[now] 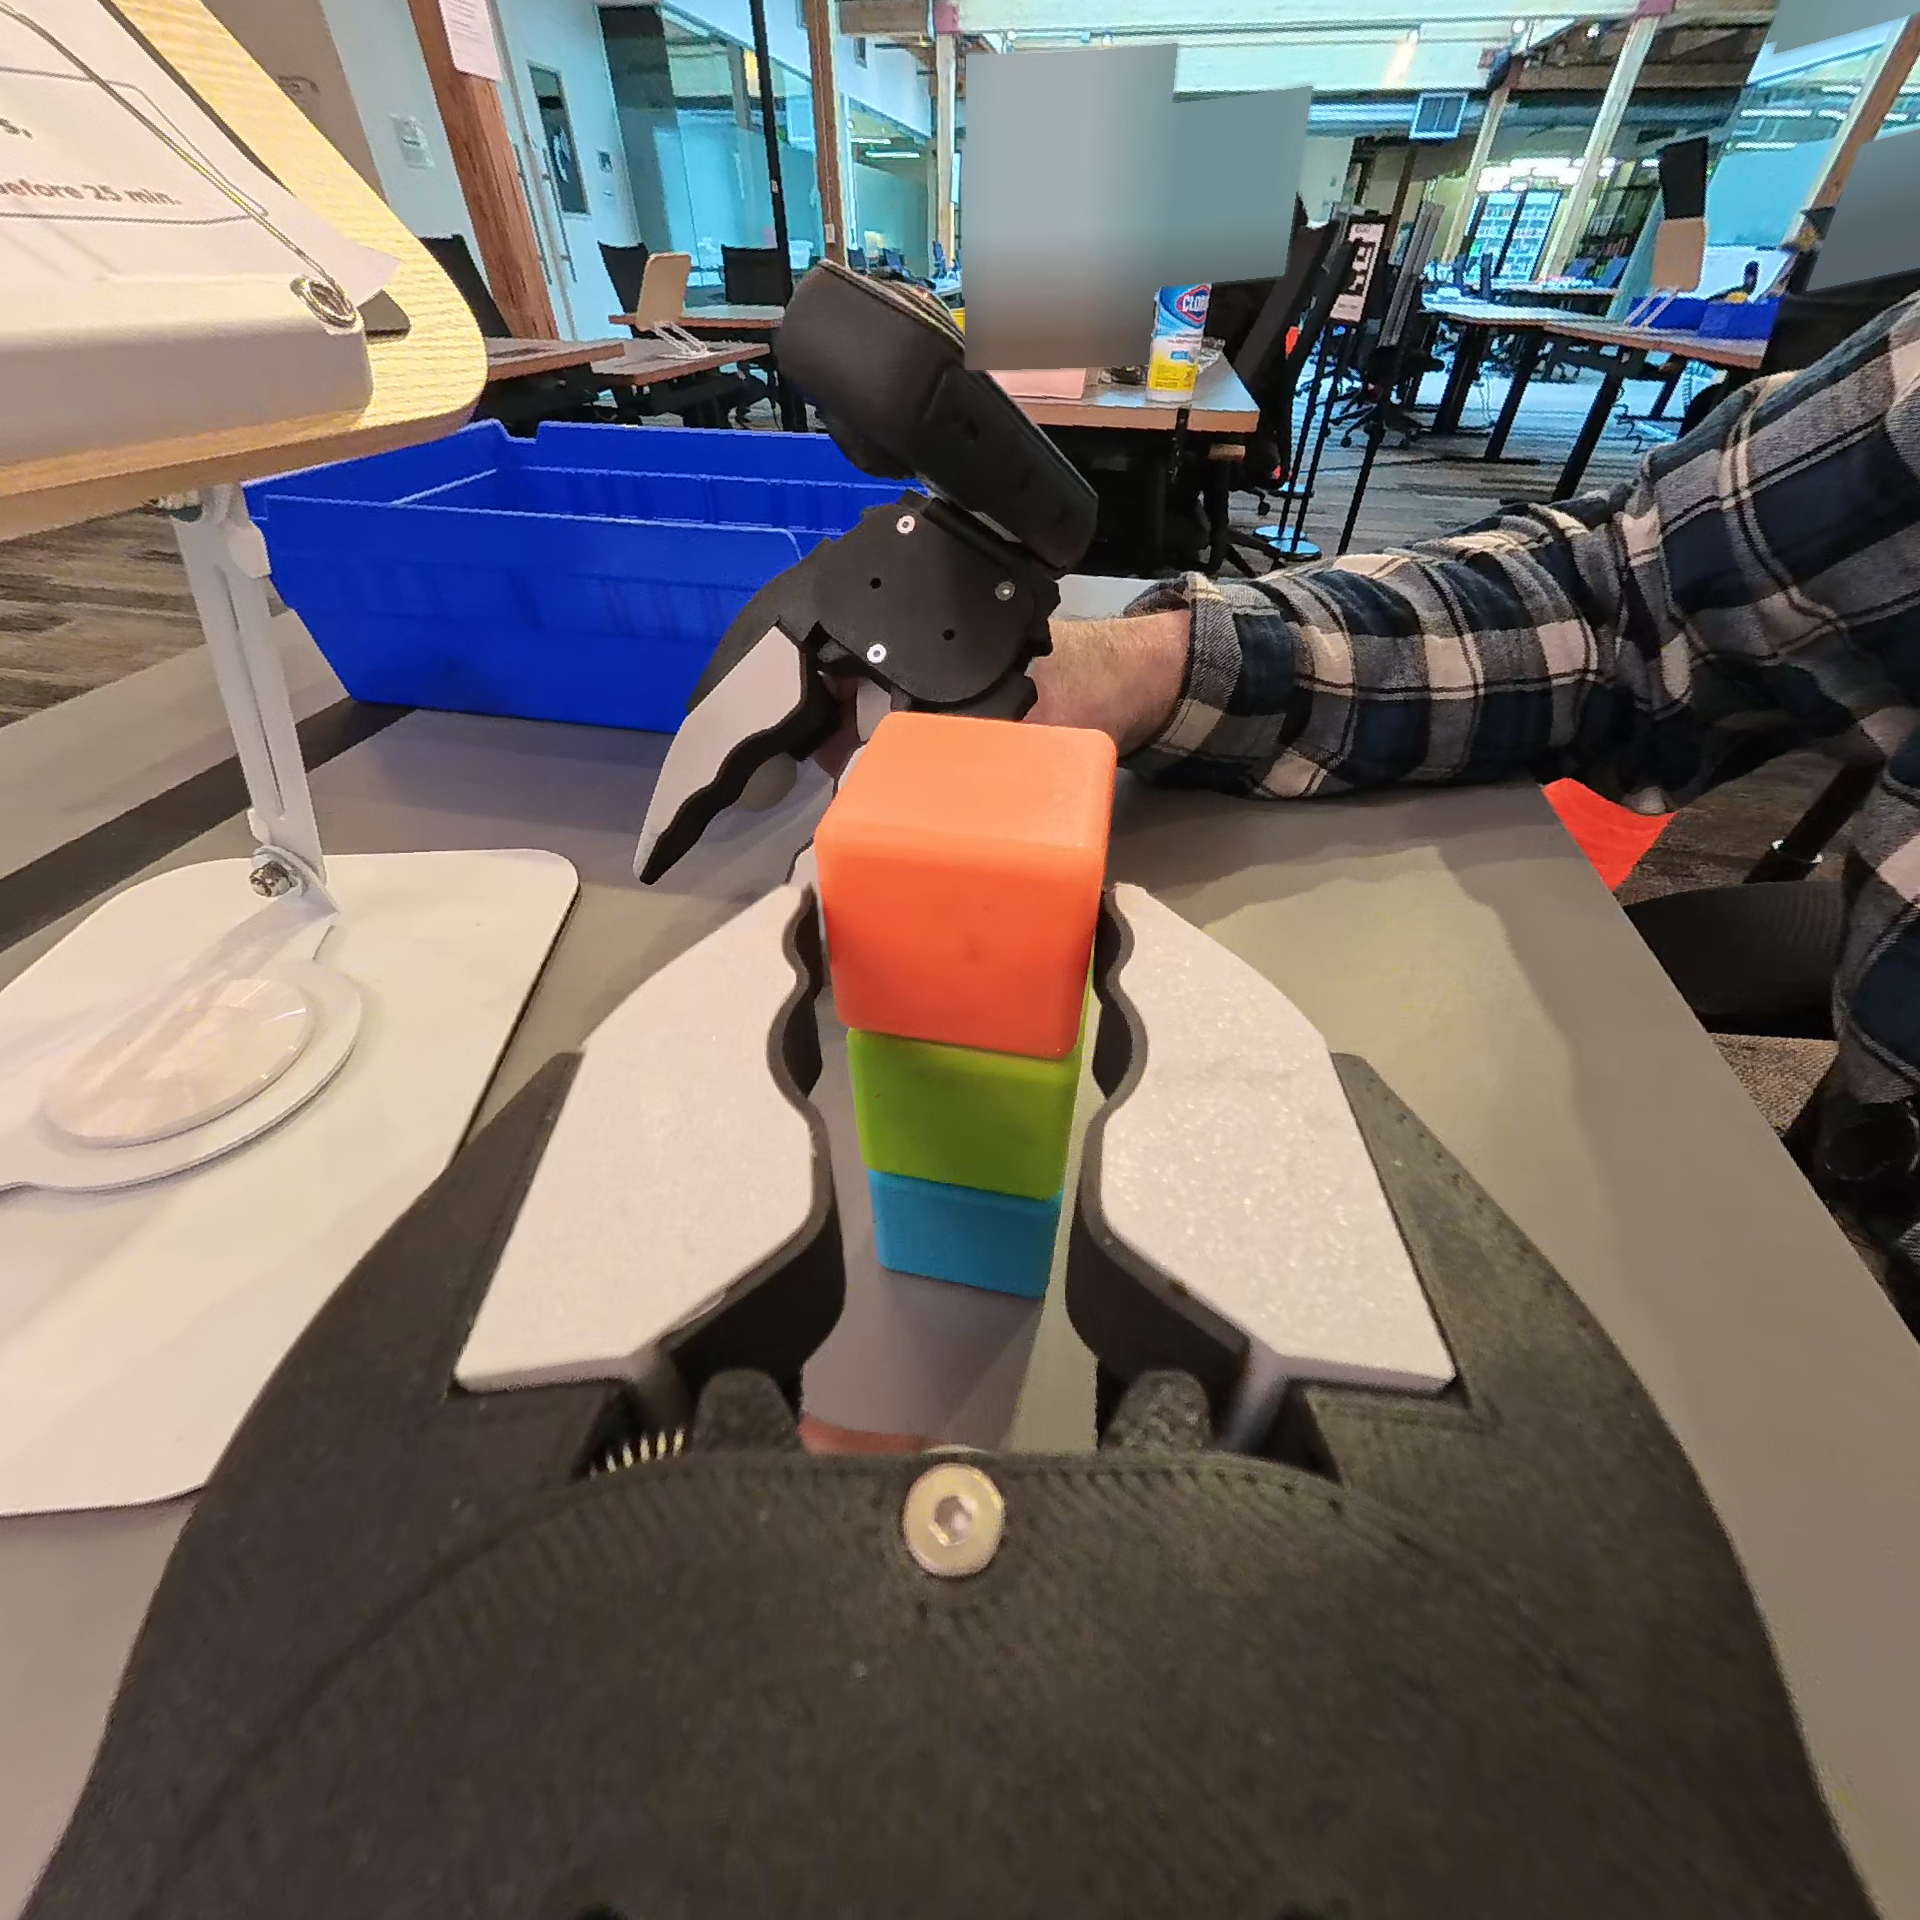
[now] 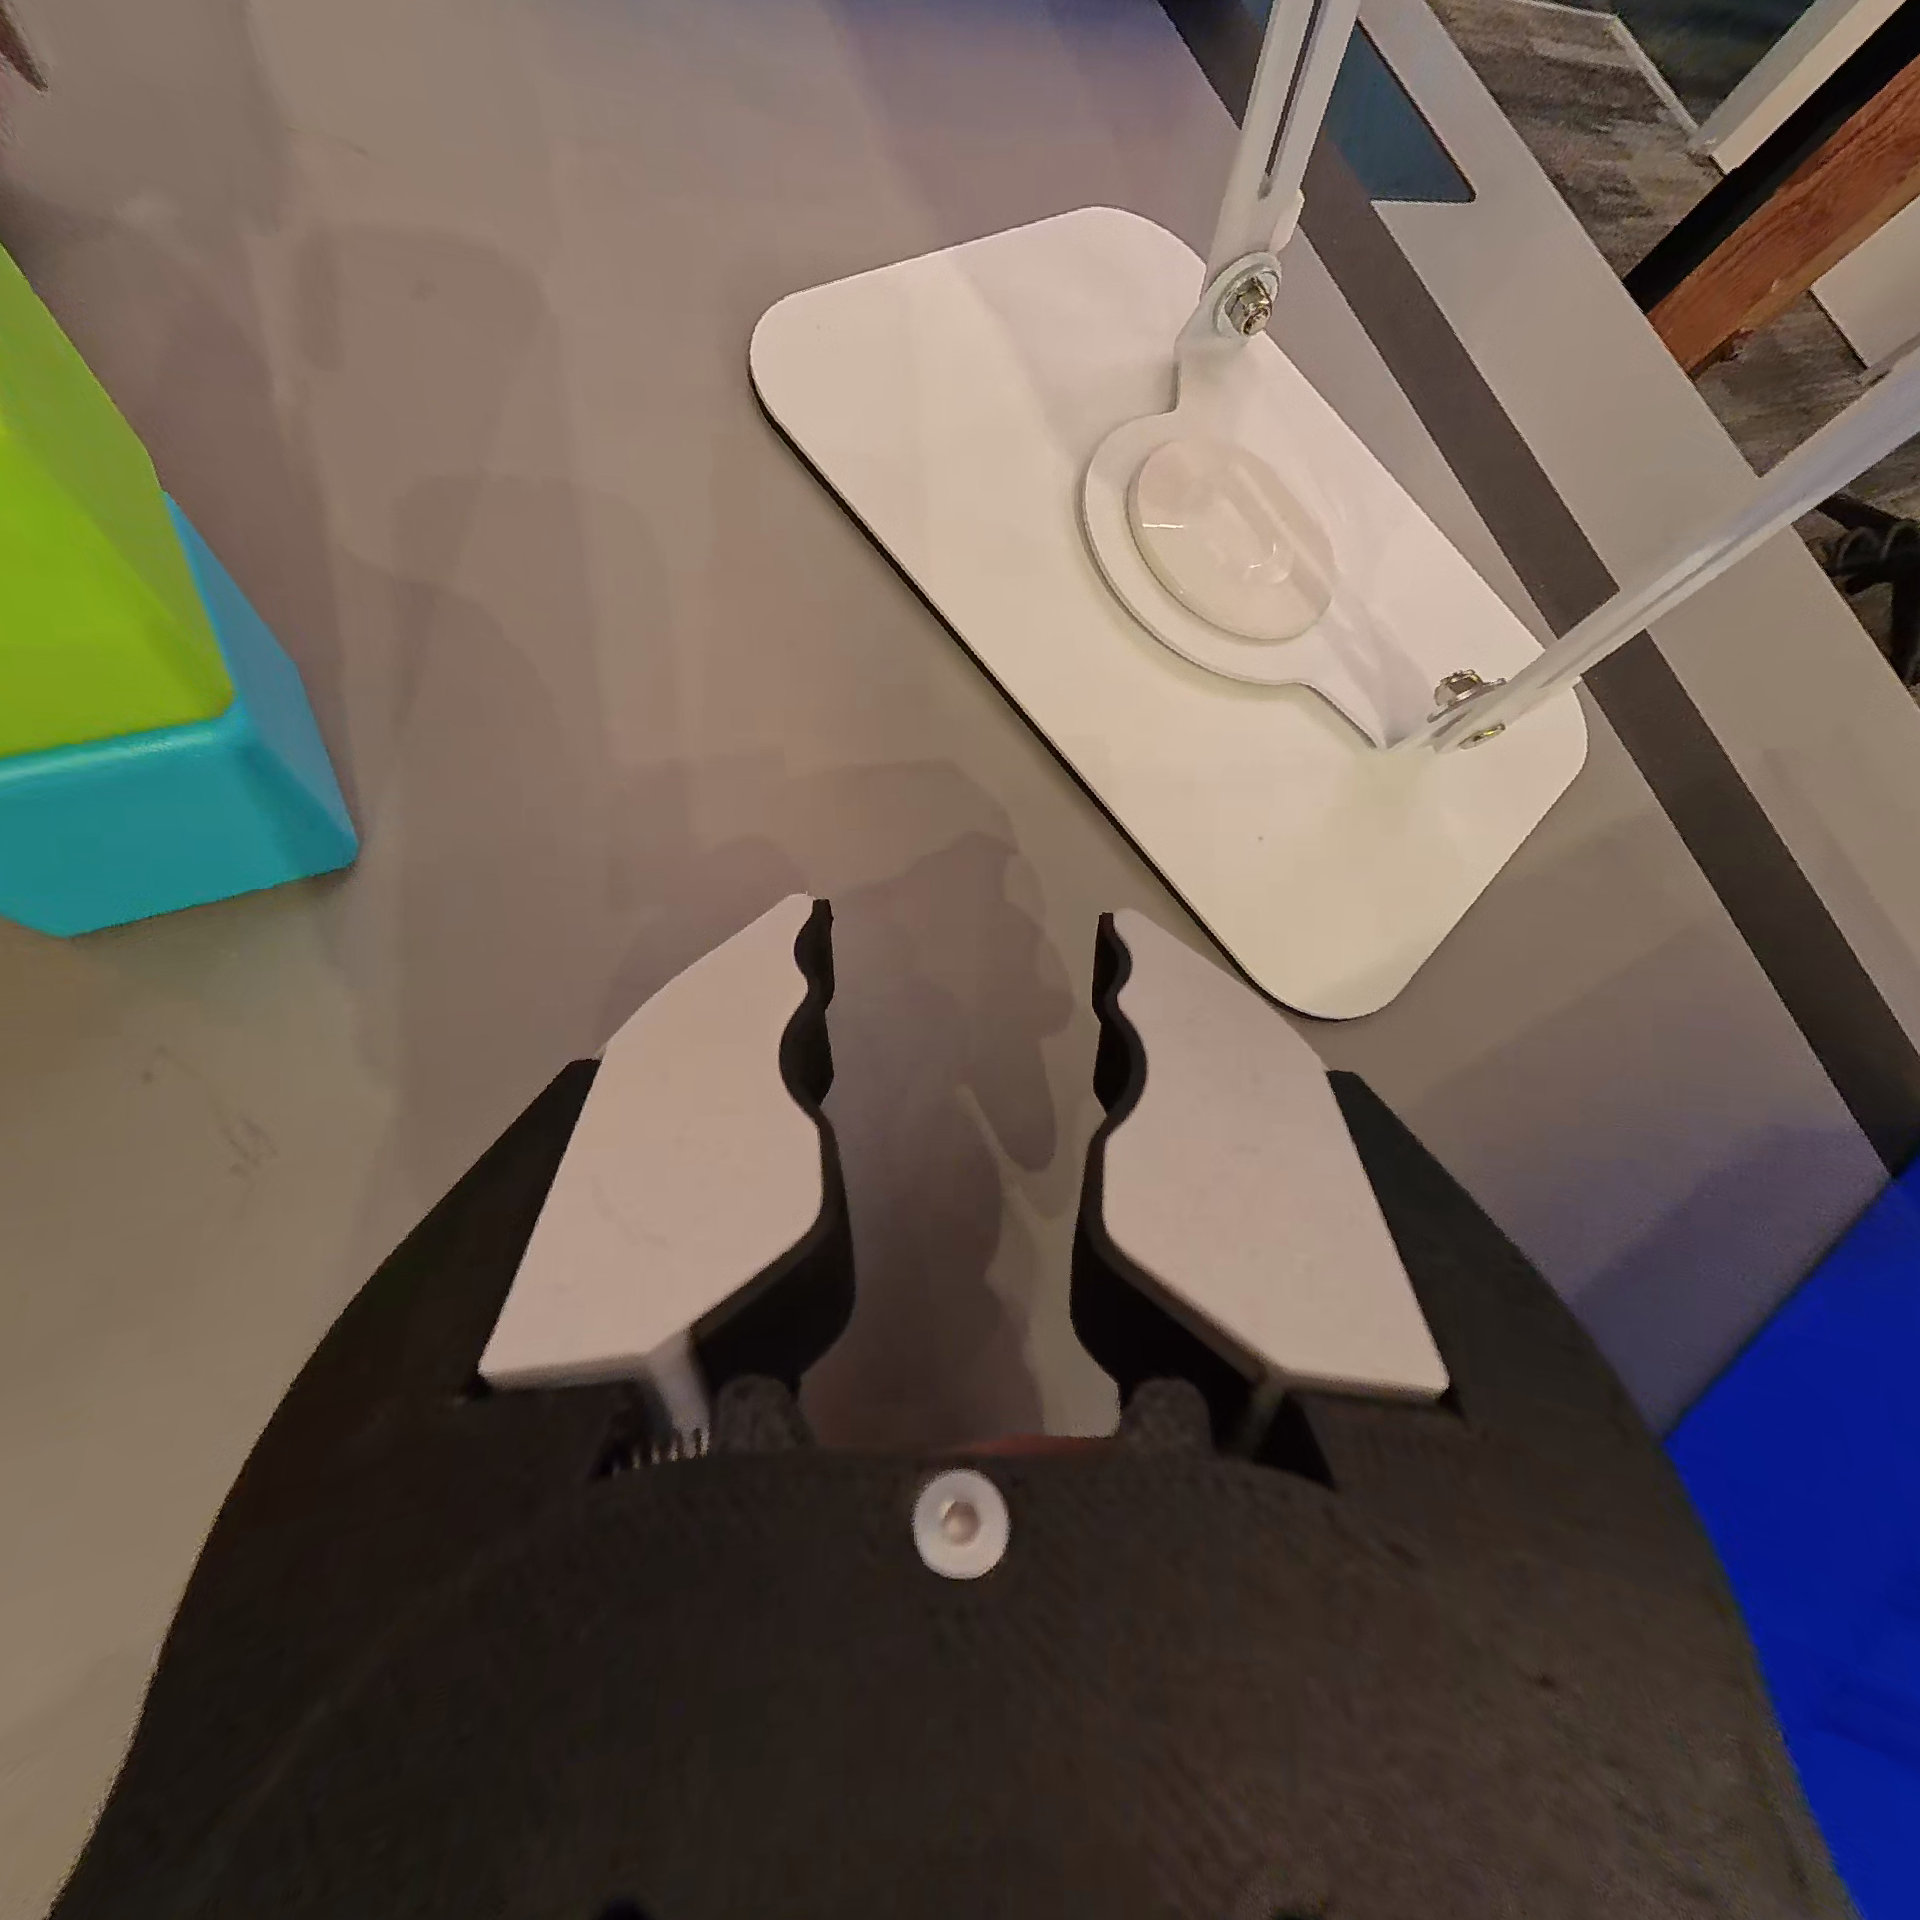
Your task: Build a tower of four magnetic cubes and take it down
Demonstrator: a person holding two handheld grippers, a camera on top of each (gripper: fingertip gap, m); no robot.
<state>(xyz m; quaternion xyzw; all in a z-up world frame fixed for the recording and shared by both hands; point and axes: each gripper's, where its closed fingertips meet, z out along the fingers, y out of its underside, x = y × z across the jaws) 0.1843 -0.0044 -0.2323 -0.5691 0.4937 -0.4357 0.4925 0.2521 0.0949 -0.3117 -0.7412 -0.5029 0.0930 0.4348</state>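
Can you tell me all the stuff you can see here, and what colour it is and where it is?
orange cube: 1, orange, top of the stack, between the left gripper's fingers
green cube: 1, green, middle of the stack
blue cube: 1, light blue, bottom of the stack, on the table
table: 1, grey, under everything
stand: 1, white, flat base on the table beside the stack
bin: 1, dark blue, far edge of the table
left gripper: 1, black with grey pads, around the orange cube
right gripper: 1, black with grey pads, open, empty
sleeve: 1, plaid, person's arm behind the right gripper
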